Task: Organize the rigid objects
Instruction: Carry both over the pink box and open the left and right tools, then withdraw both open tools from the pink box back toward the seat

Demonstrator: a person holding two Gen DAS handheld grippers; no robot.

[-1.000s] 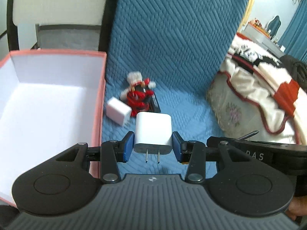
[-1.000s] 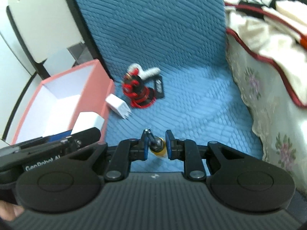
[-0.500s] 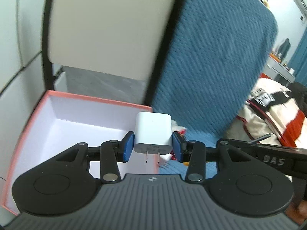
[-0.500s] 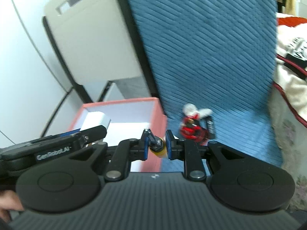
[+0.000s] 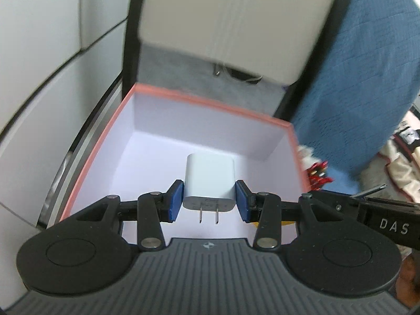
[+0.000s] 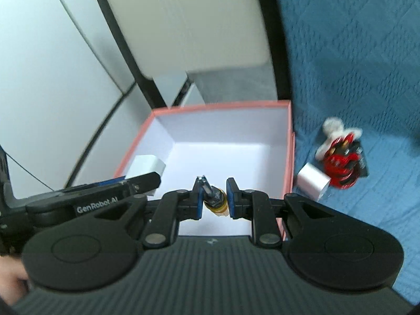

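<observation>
My left gripper (image 5: pixel 209 201) is shut on a white plug charger (image 5: pixel 209 181), prongs toward the camera, held over the inside of the pink box (image 5: pixel 210 105) with white walls. My right gripper (image 6: pixel 214 197) is shut on a small yellow and dark object (image 6: pixel 215 201), also over the pink box (image 6: pixel 223 104). The held charger also shows in the right wrist view (image 6: pixel 145 166). A second white charger (image 6: pixel 313 183) and a red and white trinket (image 6: pixel 340 157) lie on the blue quilt just right of the box.
The box sits against a beige and black chair back (image 5: pixel 231 21), with white cabinet panels (image 5: pixel 52 52) to the left. The blue quilted cover (image 6: pixel 354 52) spreads to the right. A patterned blanket (image 5: pixel 399 152) lies at the far right.
Both grippers have swung left from over the blue quilt to above the box, each still holding its object. The box interior now fills the middle of both views.
</observation>
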